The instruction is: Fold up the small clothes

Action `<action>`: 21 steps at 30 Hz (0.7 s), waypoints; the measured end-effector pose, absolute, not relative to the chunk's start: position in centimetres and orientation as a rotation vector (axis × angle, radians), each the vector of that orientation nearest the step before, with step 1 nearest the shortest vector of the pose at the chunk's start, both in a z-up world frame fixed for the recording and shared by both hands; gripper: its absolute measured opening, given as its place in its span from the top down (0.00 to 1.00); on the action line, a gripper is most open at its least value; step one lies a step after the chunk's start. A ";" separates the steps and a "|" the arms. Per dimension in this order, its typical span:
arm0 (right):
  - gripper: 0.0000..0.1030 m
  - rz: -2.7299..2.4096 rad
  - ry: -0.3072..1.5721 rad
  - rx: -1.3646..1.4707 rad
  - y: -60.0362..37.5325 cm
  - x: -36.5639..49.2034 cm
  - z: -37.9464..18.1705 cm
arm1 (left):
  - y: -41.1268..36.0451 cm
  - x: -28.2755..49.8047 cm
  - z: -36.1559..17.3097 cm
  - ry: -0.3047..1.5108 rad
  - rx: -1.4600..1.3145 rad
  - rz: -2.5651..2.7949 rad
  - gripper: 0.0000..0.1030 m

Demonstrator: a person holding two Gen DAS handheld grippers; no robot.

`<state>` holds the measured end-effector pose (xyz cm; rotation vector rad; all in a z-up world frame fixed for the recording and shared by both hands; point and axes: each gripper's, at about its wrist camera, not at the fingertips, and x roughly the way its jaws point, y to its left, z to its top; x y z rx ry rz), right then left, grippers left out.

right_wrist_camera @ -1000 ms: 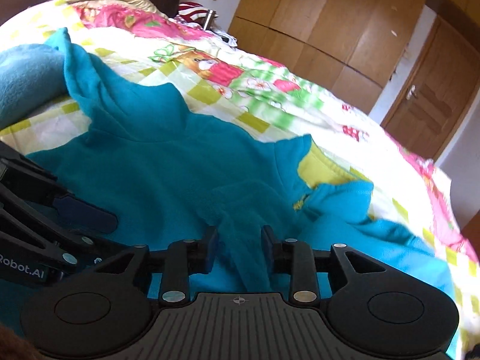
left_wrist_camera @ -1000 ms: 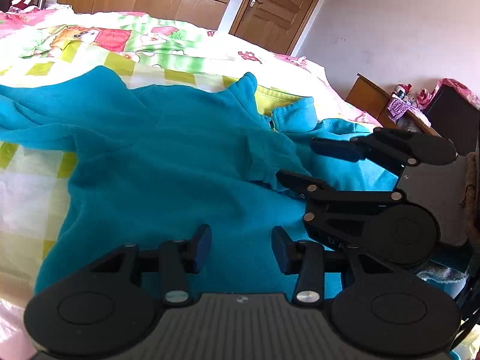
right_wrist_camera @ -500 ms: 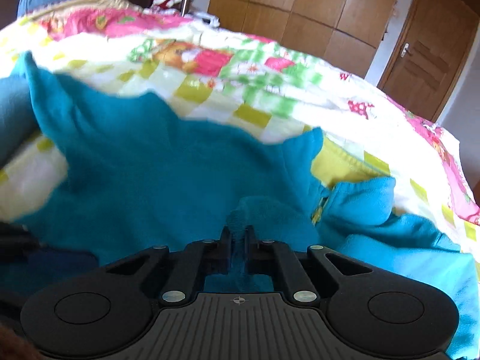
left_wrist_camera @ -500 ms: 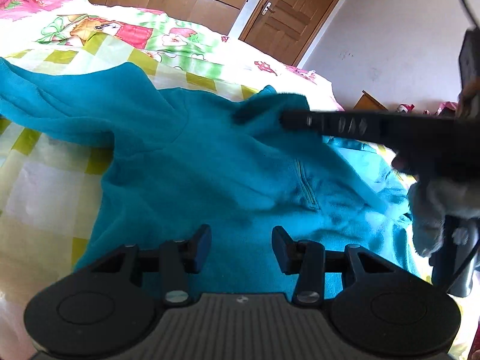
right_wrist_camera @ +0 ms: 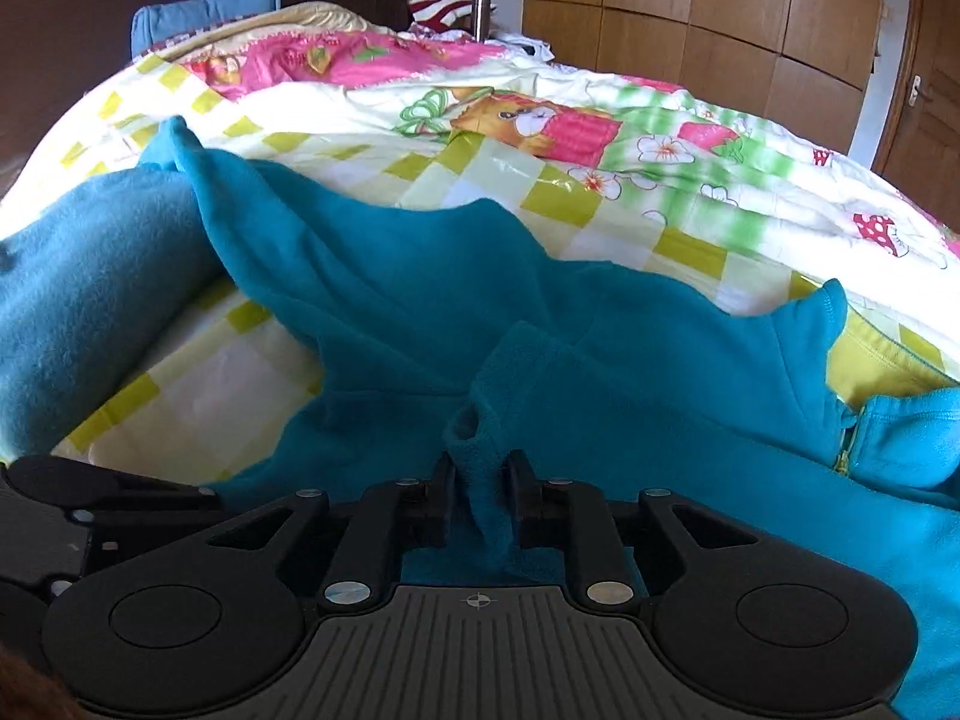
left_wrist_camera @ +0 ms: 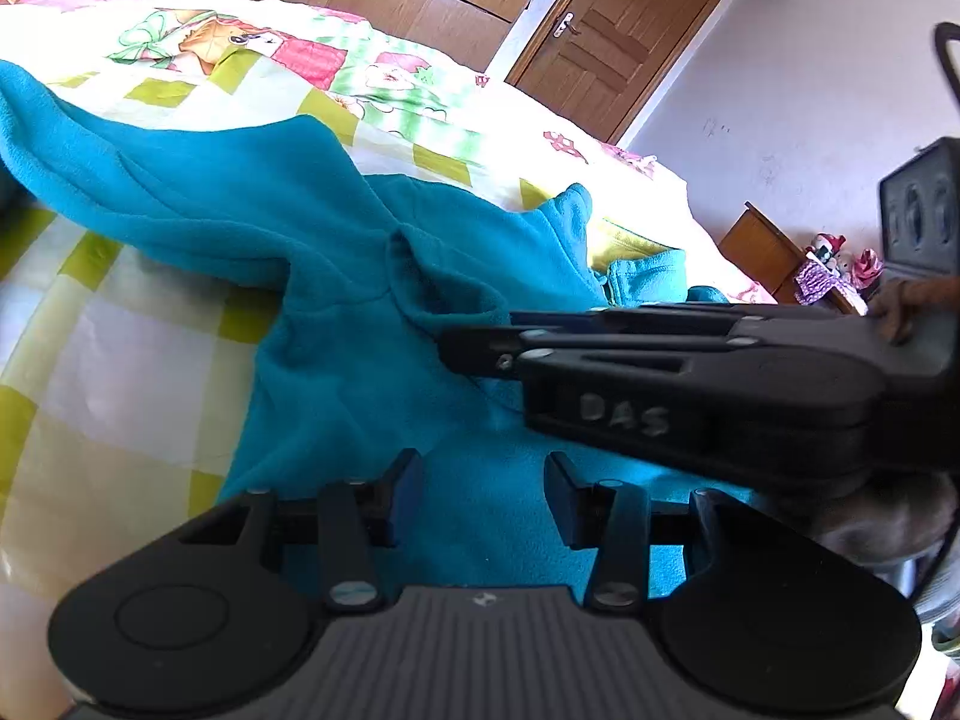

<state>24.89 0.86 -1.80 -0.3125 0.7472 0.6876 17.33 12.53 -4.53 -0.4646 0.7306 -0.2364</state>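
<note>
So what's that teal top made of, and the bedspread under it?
The teal top looks like fleece: matte, fuzzy nap, thick soft folds, no visible weave. A pinch of it bunches softly between the right hand-held gripper fingers. The bedspread looks like a thin woven printed fabric, perhaps cotton or a blend; it is smooth, with a slight sheen on the checked squares. The fibre cannot be told.

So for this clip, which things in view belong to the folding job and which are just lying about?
Job:
- teal fleece top
- right tool, a fold of the top between its fingers
- left tool, open above the top

Lying about:
- bedspread
- folded blue blanket
- wardrobe
- door
</note>
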 end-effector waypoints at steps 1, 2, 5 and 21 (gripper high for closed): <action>0.76 0.692 0.741 -0.302 0.5 24.8 -1.4 | 12.4 17.3 -4.5 0.725 -0.462 -0.234 0.45; 0.73 0.690 0.730 -0.302 0.1 24.6 -1.1 | 12.4 17.2 -4.4 0.717 -0.460 -0.230 0.45; 0.55 0.668 0.670 -0.377 -0.2 24.0 -0.8 | 12.4 17.3 -4.4 0.709 -0.458 -0.221 0.45; 0.93 0.530 0.650 -0.110 1.3 28.0 1.8 | 13.0 17.4 -4.7 0.715 -0.486 -0.233 0.44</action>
